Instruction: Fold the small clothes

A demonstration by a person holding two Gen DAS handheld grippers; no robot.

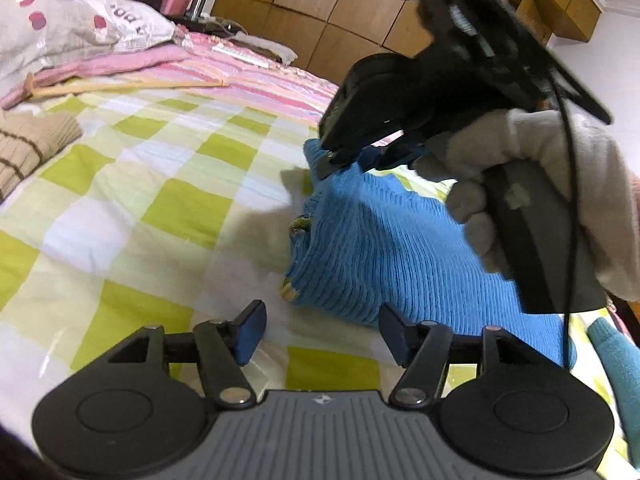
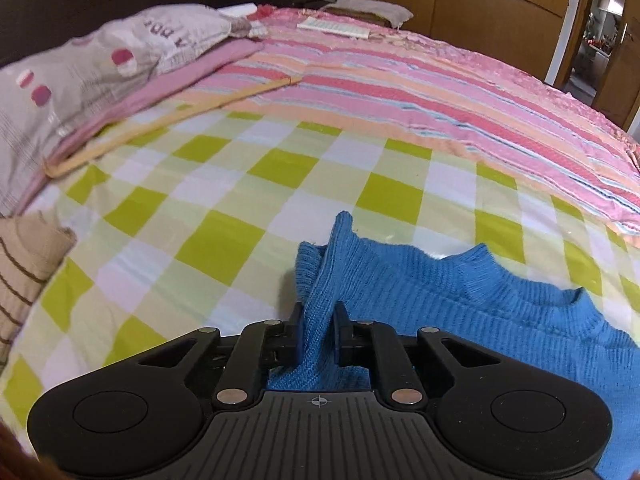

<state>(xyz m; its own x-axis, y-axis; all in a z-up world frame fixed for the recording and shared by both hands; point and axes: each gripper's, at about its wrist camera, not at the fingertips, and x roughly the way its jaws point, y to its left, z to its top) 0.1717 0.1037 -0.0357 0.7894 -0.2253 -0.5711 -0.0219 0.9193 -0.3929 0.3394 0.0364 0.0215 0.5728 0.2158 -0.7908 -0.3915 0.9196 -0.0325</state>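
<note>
A small blue knit sweater [image 1: 376, 240] lies on the green-and-white checked bedspread [image 1: 160, 208]. My left gripper [image 1: 322, 330] is open and empty, just short of the sweater's near edge. My right gripper [image 1: 360, 156], held by a gloved hand [image 1: 532, 184], is shut on a lifted fold of the sweater at its far side. In the right wrist view the same gripper [image 2: 320, 330] pinches a blue sleeve or edge [image 2: 328, 280] that stands up between the pads; the sweater's neck opening [image 2: 532, 296] lies to the right.
A folded beige striped garment [image 1: 28, 148] lies at the left, also in the right wrist view [image 2: 28, 264]. A pink striped blanket [image 2: 440, 92], a grey pillow [image 2: 92, 64] and a thin wooden stick [image 1: 120, 87] lie farther back. Wooden wardrobes [image 1: 340, 4] stand behind the bed.
</note>
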